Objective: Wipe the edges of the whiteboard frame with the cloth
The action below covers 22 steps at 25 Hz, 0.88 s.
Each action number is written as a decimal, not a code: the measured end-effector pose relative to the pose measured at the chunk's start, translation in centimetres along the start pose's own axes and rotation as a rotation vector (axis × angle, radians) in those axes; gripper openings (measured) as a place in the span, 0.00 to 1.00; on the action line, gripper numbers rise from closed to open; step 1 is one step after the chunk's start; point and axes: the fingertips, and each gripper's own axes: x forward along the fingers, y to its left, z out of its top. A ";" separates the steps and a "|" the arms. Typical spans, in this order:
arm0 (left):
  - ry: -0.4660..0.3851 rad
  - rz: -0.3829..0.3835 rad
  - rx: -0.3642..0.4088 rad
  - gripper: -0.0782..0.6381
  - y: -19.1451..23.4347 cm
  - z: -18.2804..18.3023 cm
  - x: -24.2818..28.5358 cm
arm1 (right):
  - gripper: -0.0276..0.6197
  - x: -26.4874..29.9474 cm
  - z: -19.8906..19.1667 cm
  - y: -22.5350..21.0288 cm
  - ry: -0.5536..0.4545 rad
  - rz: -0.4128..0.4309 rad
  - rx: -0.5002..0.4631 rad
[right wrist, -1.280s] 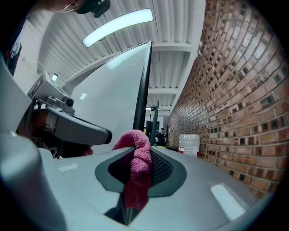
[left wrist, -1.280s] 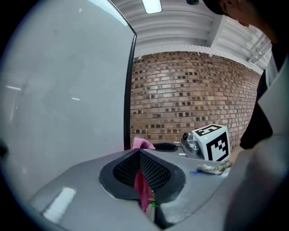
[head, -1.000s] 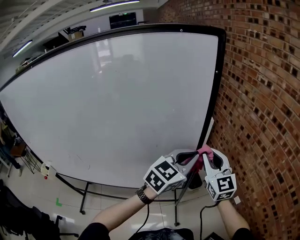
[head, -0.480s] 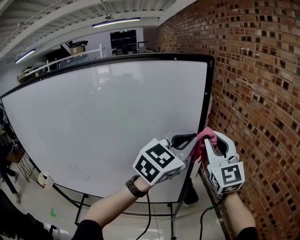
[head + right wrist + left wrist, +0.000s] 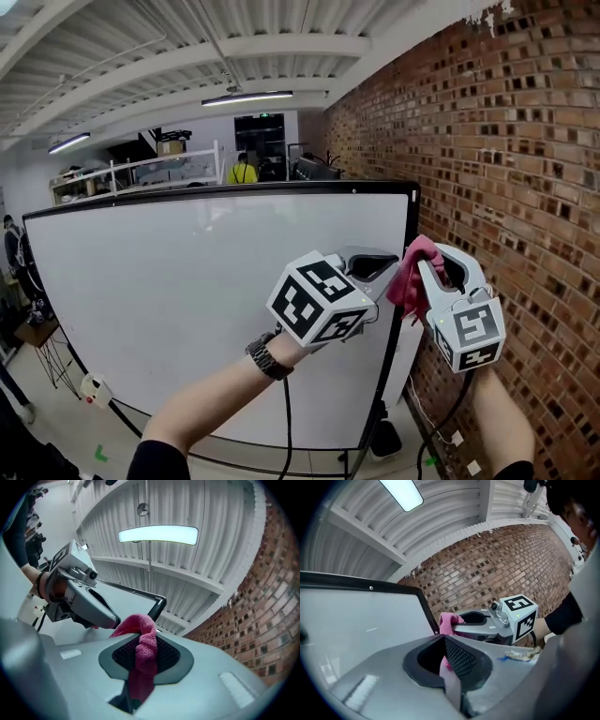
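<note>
— Where's the cloth (image 5: 410,272)?

— It's a pink one, bunched up just beside the right-hand edge of the whiteboard frame (image 5: 412,217), a little below the top right corner. I can't tell whether it actually touches the black edge.

— Who has hold of it?

— The right tongs (image 5: 424,255) are clenched on it. In the right gripper view the cloth runs down between the two mesh pads and humps over the tips. The left tongs (image 5: 382,263) are closed as well. In the left gripper view a sliver of pink shows between their jaws, so they seem to pinch another part of the same cloth.

— How do the two sit?

— Tip to tip, nearly touching, with the left one in front of the frame's edge and the right one just on the far side of it. Each one's marker cube faces the head camera.

— And around them?

— The white board surface (image 5: 187,300) spreads out to the left, blank. A brick wall (image 5: 525,141) stands close on the right. There's a watch (image 5: 263,357) on the left wrist. Above is a ribbed ceiling with a long lit lamp (image 5: 248,97), and a person in a yellow top (image 5: 243,172) stands beyond the board's top edge.
</note>
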 end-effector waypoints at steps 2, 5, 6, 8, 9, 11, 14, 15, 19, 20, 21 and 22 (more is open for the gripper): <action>0.001 0.007 0.015 0.11 0.4 1.1 -0.3 | 0.16 0.9 1.9 -1.4 -0.009 0.000 -0.053; 0.008 0.008 0.071 0.11 0.1 2.6 -0.6 | 0.15 2.4 4.5 -3.5 -0.008 -0.013 -0.166; 0.009 0.007 0.088 0.11 0.0 3.2 -0.7 | 0.15 3.0 5.1 -4.2 -0.002 -0.020 -0.197; 0.012 0.014 0.117 0.11 0.1 4.4 -0.6 | 0.15 4.3 6.2 -5.6 0.007 -0.025 -0.222; 0.012 0.021 0.128 0.11 0.3 5.0 -0.5 | 0.15 4.8 6.7 -6.1 0.004 -0.023 -0.227; 0.014 0.035 0.141 0.11 0.9 6.0 -0.4 | 0.15 5.9 7.8 -6.5 -0.014 -0.009 -0.245; 0.007 0.058 0.125 0.11 2.0 6.9 -0.4 | 0.15 7.9 8.7 -7.4 -0.010 -0.010 -0.270; -0.005 0.065 0.102 0.11 2.4 7.1 -0.4 | 0.15 8.8 8.9 -8.0 0.006 -0.026 -0.282; -0.049 0.080 0.018 0.11 3.4 7.1 -0.4 | 0.16 11.6 9.9 -8.0 0.022 -0.021 -0.302; -0.046 0.081 0.016 0.11 3.4 6.8 -0.5 | 0.16 11.4 10.2 -7.0 0.018 0.028 -0.283; -0.040 0.083 0.021 0.11 3.4 6.4 -0.6 | 0.16 10.9 10.3 -5.9 0.018 0.082 -0.277; -0.035 0.089 0.030 0.11 3.4 6.2 -0.8 | 0.16 10.1 10.5 -4.7 0.022 0.128 -0.294</action>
